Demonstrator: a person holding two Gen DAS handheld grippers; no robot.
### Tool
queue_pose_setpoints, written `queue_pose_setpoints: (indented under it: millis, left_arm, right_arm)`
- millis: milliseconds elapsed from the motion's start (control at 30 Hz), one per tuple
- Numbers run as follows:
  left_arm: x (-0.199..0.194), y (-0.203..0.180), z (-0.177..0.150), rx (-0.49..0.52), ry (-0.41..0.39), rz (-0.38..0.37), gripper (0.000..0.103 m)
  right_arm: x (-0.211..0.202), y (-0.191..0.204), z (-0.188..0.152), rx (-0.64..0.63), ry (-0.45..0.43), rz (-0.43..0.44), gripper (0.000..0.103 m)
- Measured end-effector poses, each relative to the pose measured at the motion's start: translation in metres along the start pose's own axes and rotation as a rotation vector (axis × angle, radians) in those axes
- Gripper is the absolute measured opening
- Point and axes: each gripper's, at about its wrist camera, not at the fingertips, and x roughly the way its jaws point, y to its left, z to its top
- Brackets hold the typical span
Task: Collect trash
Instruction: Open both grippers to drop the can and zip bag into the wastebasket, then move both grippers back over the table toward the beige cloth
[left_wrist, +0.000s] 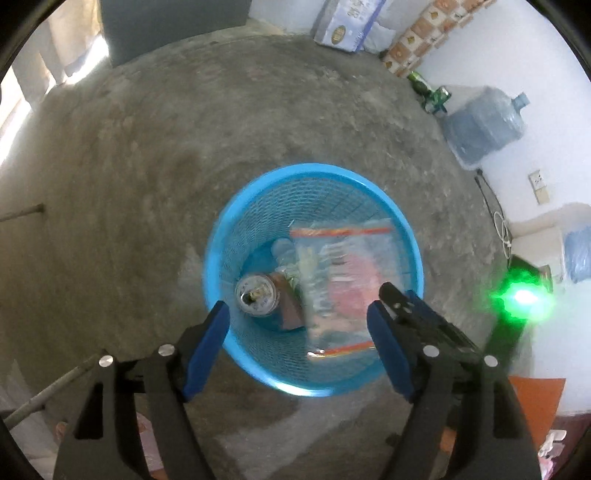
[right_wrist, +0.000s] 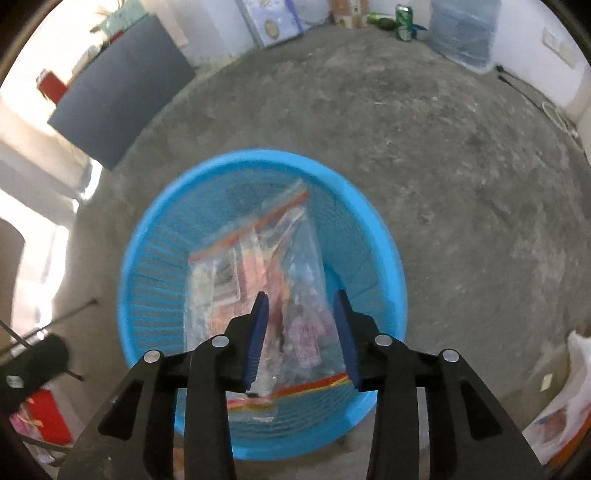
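A blue mesh waste basket (left_wrist: 221, 258) stands on the concrete floor; it also shows in the right wrist view (right_wrist: 380, 258). Inside lie a clear plastic bag with orange-red seal strips (left_wrist: 343, 280) and a drink can (left_wrist: 256, 293). My left gripper (left_wrist: 299, 325) is open and empty, above the basket's near rim. My right gripper (right_wrist: 301, 321) is open directly over the bag (right_wrist: 258, 266), which sits between the blue pads without being pinched. In the left wrist view, the right gripper's black fingers (left_wrist: 417, 314) reach over the basket's right side.
A large water jug (left_wrist: 484, 122) and green bottles (left_wrist: 428, 92) stand by the far wall, with a cardboard box (left_wrist: 347, 22). A dark panel (right_wrist: 118, 96) leans at the left. A cable (left_wrist: 498, 218) runs along the right wall. More plastic litter (right_wrist: 565, 398) lies at the right.
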Motion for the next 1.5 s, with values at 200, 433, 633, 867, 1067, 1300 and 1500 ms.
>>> queue_pose_setpoints:
  millis: [200, 433, 633, 867, 1067, 1300, 1500]
  left_arm:
    - [-0.027, -0.011, -0.014, 0.054, -0.066, 0.005, 0.074]
    - [-0.08, -0.022, -0.034, 0.096, -0.14, -0.019, 0.075]
    - [-0.155, -0.046, -0.074, 0.209, -0.256, -0.077, 0.075]
    - [-0.252, -0.056, -0.14, 0.32, -0.4, -0.142, 0.079]
    - [-0.311, -0.024, -0.199, 0.345, -0.501, -0.075, 0.085]
    - [-0.37, 0.059, -0.259, 0.201, -0.632, 0.047, 0.089]
    - [-0.401, 0.125, -0.296, 0.088, -0.729, 0.151, 0.097]
  right_arm:
    - [-0.003, -0.007, -0.004, -0.012, -0.029, -0.017, 0.046]
    - [-0.053, -0.022, -0.018, 0.018, -0.126, -0.003, 0.05]
    - [-0.11, -0.043, -0.037, 0.104, -0.212, 0.039, 0.05]
    - [-0.17, -0.042, -0.068, 0.149, -0.28, 0.091, 0.057]
    - [-0.22, -0.017, -0.088, 0.121, -0.34, 0.142, 0.071]
    - [-0.261, 0.042, -0.098, -0.044, -0.363, 0.178, 0.078]
    - [-0.29, 0.122, -0.104, -0.236, -0.383, 0.252, 0.087]
